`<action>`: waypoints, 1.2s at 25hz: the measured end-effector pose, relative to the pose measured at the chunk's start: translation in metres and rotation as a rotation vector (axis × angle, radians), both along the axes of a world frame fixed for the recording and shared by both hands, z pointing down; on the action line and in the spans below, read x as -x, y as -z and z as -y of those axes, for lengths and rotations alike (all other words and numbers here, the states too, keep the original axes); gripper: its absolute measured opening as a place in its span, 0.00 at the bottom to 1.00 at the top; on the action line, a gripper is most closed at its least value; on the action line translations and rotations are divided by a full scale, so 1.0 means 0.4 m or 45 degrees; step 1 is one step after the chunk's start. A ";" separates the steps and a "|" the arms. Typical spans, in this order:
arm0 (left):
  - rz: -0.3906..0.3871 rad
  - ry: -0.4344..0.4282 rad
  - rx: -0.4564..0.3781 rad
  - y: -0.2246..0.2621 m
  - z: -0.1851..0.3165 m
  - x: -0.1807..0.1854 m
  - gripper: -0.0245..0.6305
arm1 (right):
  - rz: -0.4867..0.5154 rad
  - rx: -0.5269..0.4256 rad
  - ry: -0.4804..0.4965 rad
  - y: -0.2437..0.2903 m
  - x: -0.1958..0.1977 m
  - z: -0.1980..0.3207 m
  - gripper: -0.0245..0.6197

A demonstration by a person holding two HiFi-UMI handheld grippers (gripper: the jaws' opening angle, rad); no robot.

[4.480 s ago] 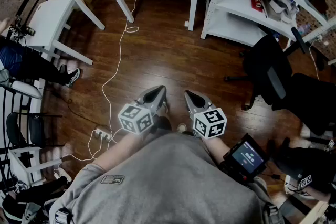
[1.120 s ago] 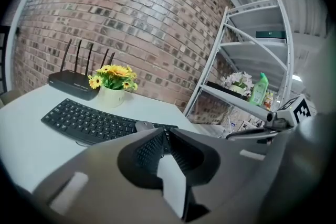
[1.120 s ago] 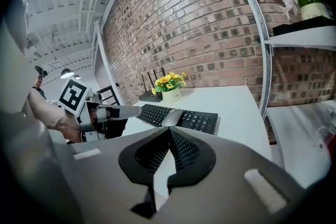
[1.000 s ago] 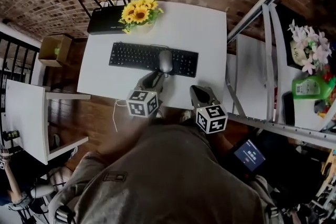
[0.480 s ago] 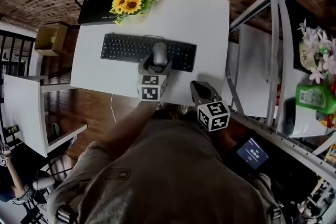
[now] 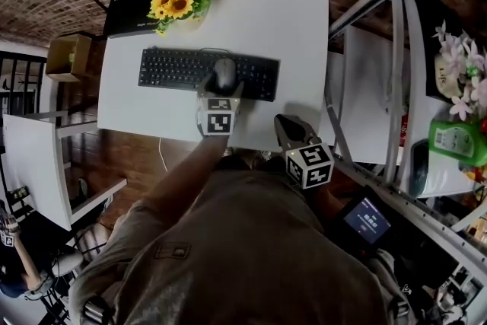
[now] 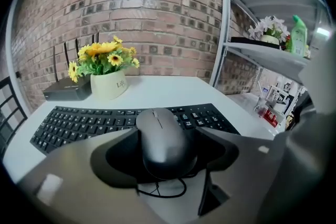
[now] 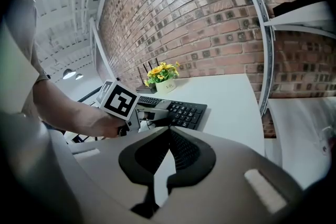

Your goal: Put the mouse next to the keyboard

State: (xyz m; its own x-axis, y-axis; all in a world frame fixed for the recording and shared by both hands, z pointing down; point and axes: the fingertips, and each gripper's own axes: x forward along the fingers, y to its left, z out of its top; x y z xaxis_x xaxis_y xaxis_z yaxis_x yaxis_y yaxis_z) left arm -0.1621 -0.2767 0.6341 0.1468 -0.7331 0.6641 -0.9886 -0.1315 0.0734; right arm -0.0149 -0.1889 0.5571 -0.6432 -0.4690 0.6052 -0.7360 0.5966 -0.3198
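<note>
A grey mouse [image 6: 224,74] lies on top of the black keyboard [image 6: 171,70], right of its middle, on the white table [image 6: 289,19]. My left gripper [image 6: 221,90] has reached it. Its jaws have just been opening, and in the left gripper view the mouse [image 7: 163,139] sits between the wide-spread pads [image 7: 118,157], above the keys [image 7: 79,123]. I see no pad pressing on it. My right gripper [image 6: 283,122] hangs at the table's near edge, shut and empty [image 8: 169,128]. From the right gripper view I see the left gripper [image 8: 149,113] by the keyboard [image 8: 181,110].
A pot of yellow flowers [image 6: 179,0] and a black router [image 6: 125,7] stand behind the keyboard. A metal shelf unit [image 6: 365,87] with a green bottle [image 6: 456,137] rises at the right. A cardboard box [image 6: 62,57] sits on the floor at the left.
My left gripper moved forward and down from the table's near edge to the mouse, and its jaws opened around it. The right gripper barely shifted.
</note>
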 end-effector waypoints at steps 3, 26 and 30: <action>0.003 -0.047 0.010 -0.001 -0.005 0.001 0.52 | 0.015 -0.006 -0.005 0.006 0.008 0.006 0.05; -0.057 -0.046 0.069 0.003 0.047 0.007 0.59 | 0.011 -0.011 -0.013 0.011 0.006 0.032 0.05; -0.043 -0.013 0.094 -0.008 0.045 0.017 0.50 | 0.012 -0.001 -0.013 0.013 0.003 0.033 0.05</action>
State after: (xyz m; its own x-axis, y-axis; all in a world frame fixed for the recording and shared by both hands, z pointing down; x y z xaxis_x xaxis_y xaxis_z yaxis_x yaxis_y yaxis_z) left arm -0.1691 -0.2949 0.6371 0.1769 -0.6809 0.7107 -0.9841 -0.1344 0.1161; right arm -0.0163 -0.2020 0.5517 -0.6440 -0.4762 0.5987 -0.7390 0.5894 -0.3261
